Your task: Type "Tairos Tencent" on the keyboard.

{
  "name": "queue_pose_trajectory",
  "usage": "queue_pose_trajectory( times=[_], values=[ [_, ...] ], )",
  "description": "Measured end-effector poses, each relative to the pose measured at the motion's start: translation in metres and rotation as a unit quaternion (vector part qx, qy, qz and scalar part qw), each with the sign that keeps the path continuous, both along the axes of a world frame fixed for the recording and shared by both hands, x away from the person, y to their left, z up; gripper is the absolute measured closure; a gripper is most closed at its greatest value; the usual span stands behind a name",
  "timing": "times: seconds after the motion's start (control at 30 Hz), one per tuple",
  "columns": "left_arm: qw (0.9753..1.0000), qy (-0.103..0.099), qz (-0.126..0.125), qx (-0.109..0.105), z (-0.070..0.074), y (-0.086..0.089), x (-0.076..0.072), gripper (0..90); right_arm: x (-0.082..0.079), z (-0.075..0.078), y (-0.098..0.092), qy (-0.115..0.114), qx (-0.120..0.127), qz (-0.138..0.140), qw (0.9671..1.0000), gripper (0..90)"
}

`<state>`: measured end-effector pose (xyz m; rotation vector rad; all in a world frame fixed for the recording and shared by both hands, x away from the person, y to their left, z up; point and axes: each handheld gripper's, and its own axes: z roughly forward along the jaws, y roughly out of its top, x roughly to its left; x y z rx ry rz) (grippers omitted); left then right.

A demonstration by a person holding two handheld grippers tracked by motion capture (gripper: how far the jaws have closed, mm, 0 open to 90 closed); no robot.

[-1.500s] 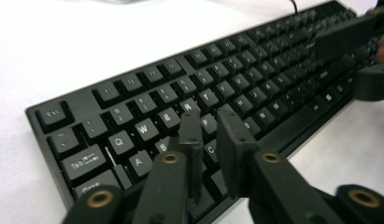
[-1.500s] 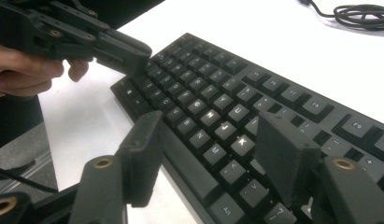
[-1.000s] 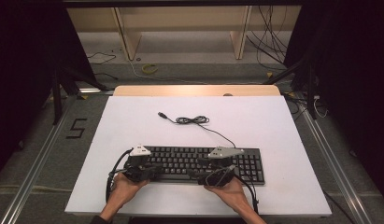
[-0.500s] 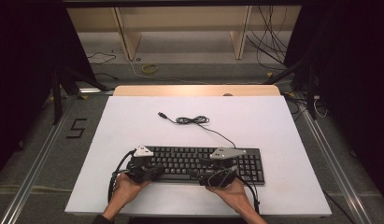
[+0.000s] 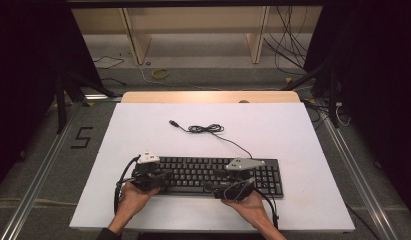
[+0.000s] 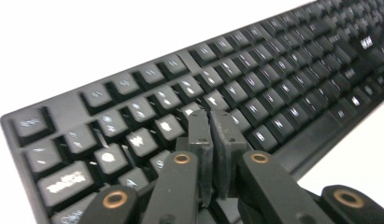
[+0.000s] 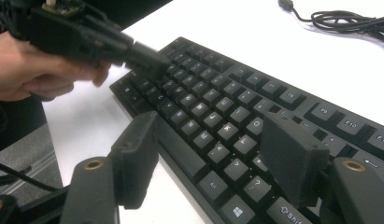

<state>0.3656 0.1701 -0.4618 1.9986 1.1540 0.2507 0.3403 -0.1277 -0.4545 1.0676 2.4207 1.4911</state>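
A black keyboard [image 5: 218,174] lies across the near part of the white table [image 5: 293,130]. Its cable [image 5: 208,129] runs back to a coiled bundle and a loose plug [image 5: 172,121]. My left gripper [image 5: 165,176] is at the keyboard's left end, jaws shut on nothing. In the left gripper view its tips [image 6: 210,114] sit just above the keys [image 6: 255,88]. My right gripper [image 5: 213,186] hovers at the keyboard's front edge near the middle. It is open [image 7: 213,140], its pads [image 7: 292,158] spread over the lower key rows [image 7: 217,102]. The left gripper [image 7: 147,56] and its hand [image 7: 35,70] appear farther off.
Bare white table surface stretches behind and to both sides of the keyboard. A wooden strip [image 5: 208,96] borders the far table edge. Beyond it are floor cables and shelf legs [image 5: 258,35]. Metal rails [image 5: 38,185] run along the floor beside the table.
My left gripper has shifted slightly over the keyboard's left end. The right gripper and the keyboard have hardly moved.
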Motion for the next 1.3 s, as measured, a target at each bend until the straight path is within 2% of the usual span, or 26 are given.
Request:
queue_pose_trajectory(
  times=[0.17, 0.43, 0.53, 0.67, 0.8, 0.97, 1.3],
  values=[
    [0.9999, -0.002, 0.01, -0.004, 0.002, 0.001, 0.006, 78.4, 0.0, 0.0, 0.001, -0.002, 0.001, 0.0, 1.0, 36.2],
    [0.9995, -0.006, 0.029, -0.005, 0.009, 0.0, 0.013, 53.1, -0.001, 0.001, -0.001, -0.008, 0.003, -0.003, 1.0, 34.8],
    [0.9996, -0.009, 0.026, -0.001, 0.009, 0.001, 0.014, 56.7, -0.002, 0.001, -0.002, -0.008, 0.002, -0.003, 1.0, 34.9],
    [0.9998, -0.007, 0.021, 0.004, 0.007, 0.001, 0.016, 74.2, -0.002, 0.002, -0.002, -0.009, 0.003, -0.003, 0.9999, 35.0],
    [0.9998, -0.005, 0.013, 0.016, 0.004, -0.001, 0.017, 87.3, -0.002, 0.002, -0.003, -0.01, 0.003, -0.003, 0.9999, 35.1],
    [0.9996, 0.004, 0.005, 0.029, -0.001, -0.005, 0.02, 88.7, -0.003, 0.003, -0.003, -0.011, 0.005, -0.003, 0.9999, 35.1],
    [0.9993, 0.011, 0.01, 0.035, -0.006, -0.005, 0.023, 88.8, -0.003, 0.002, -0.003, -0.01, 0.004, -0.002, 0.9999, 35.1]
  ],
)
